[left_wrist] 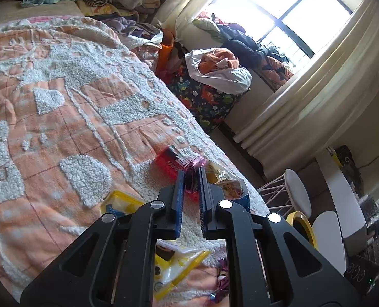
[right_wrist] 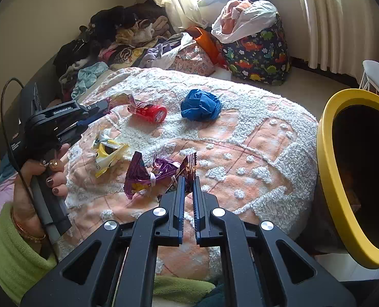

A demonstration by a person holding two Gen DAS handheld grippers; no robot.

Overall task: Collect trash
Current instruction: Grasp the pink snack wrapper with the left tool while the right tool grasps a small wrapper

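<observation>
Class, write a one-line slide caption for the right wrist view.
Right gripper pinches purple foil wrapper on the bedspread, beside the yellow-rimmed bin.

A lived-in bedroom at home: a bed [right_wrist: 240, 158] under a tufted peach blanket, clothes piles [right_wrist: 117, 38], a curtained window [left_wrist: 291, 12].

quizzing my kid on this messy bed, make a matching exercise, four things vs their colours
Things:
1. crumpled bag
2. bin rim
3. can
4. wrapper at the right claw tips

Colours:
a. yellow
b. purple
c. blue
d. red

Pairs: 1-c, 2-a, 3-d, 4-b
</observation>
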